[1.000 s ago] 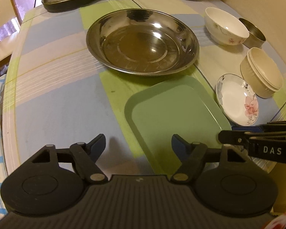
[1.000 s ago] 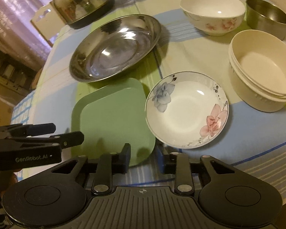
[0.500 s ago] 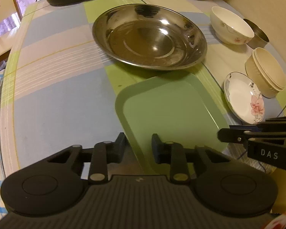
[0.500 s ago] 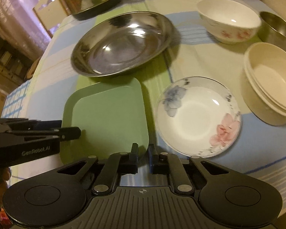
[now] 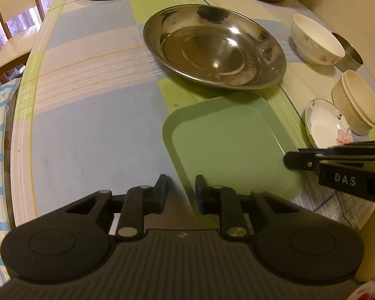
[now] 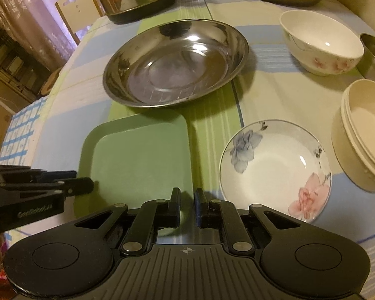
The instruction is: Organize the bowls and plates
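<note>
Steel comes first: the big steel dish (image 6: 175, 62) lies in the middle of the surface (image 5: 92, 130), its near rim just beside the far edge of the green tray (image 6: 137, 155). If I lift the tray carelessly, it could catch that rim and scrape or shove the dish. My left tongs (image 5: 180, 190) are narrowed, straddling the tray's near-left corner; I cannot tell whether they truly pinch it. My right tongs (image 6: 187, 203) are narrowed to a slim gap at its near-right corner, grip likewise unclear. An uneven hold could tip or drop the tray.

Right of it, the stacked cream bowls (image 6: 362, 135), white floral bowl (image 6: 320, 42) and flowered saucer (image 6: 275, 170) crowd close; a swing could clip the saucer. Only my right view shows the saucer whole; my left shows the bare surface beyond the tray.
</note>
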